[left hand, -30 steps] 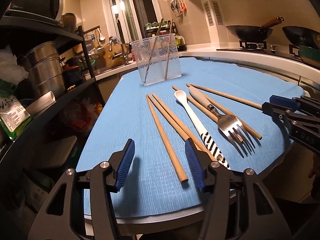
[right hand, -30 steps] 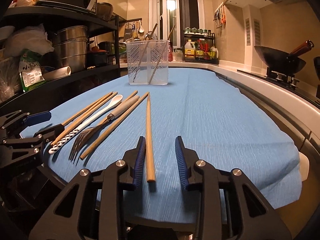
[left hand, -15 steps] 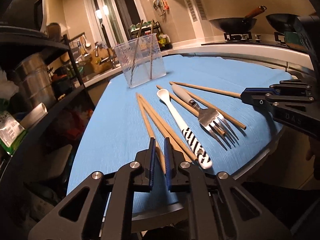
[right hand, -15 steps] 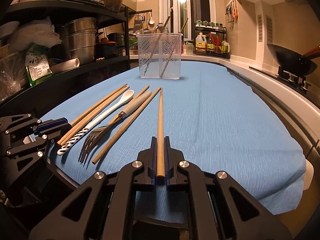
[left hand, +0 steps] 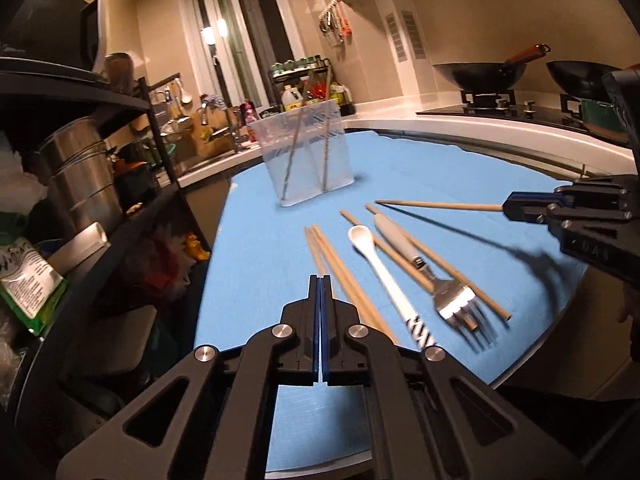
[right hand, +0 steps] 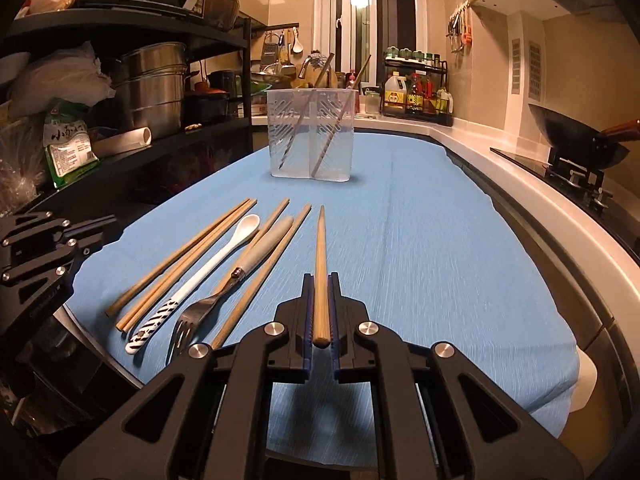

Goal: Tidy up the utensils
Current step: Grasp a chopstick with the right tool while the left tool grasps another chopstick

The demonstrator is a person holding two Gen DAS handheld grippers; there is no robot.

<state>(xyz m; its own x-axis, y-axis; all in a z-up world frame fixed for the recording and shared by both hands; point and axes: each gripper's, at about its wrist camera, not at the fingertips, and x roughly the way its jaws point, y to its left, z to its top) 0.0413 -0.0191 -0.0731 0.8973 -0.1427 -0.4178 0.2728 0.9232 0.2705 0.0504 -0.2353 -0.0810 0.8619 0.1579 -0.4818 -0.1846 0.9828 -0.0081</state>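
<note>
Now right gripper [right hand: 320,316] clamped on chopstick [right hand: 320,264], left gripper [left hand: 321,304] closed empty

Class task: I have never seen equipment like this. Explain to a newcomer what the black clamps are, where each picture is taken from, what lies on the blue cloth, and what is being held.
No robot is here: a person holds a two-finger clamp in each hand, each with a wide-angle camera looking along its fingers. One picture comes from the left gripper, the other from the right gripper.

On the blue cloth lie loose chopsticks, a white spoon and a fork. Behind them stands a clear holder with two sticks in it.

The right gripper's jaws have just closed on one chopstick. The left gripper is shut; whether it holds anything cannot be told.
</note>
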